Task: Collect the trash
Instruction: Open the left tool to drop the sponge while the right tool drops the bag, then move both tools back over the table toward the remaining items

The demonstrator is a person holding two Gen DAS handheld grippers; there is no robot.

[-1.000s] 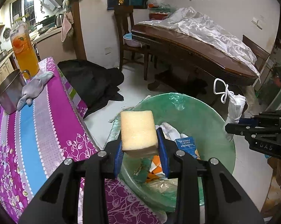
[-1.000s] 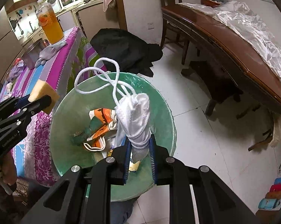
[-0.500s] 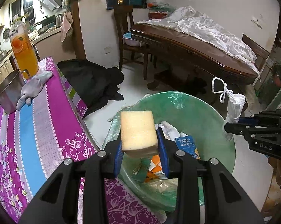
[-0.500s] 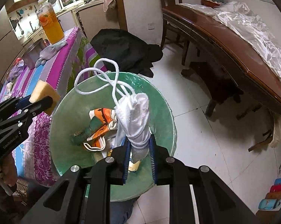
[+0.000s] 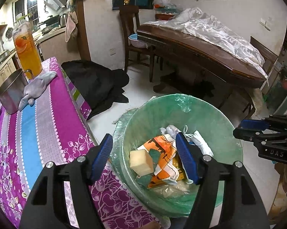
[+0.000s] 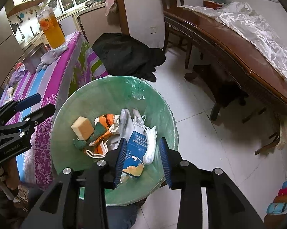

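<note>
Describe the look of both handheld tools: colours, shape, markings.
The left tool and right tool match: black angular linkage arms with silver pivot screws and two flat fingers faced with ribbed blue pads. Pale lettering marks each body's side. No cables or sleeves show.

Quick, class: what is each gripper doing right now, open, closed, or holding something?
Left gripper: open, empty; jaws just opened, sponge lies in the bin.
Right gripper: open, empty; jaws just opened, white bundle in the bin.

Bin point(image 5: 210, 114) mouth open above; table edge point(image 5: 82, 126) touches left rim; floor point(image 6: 210, 143) right clear.
</note>
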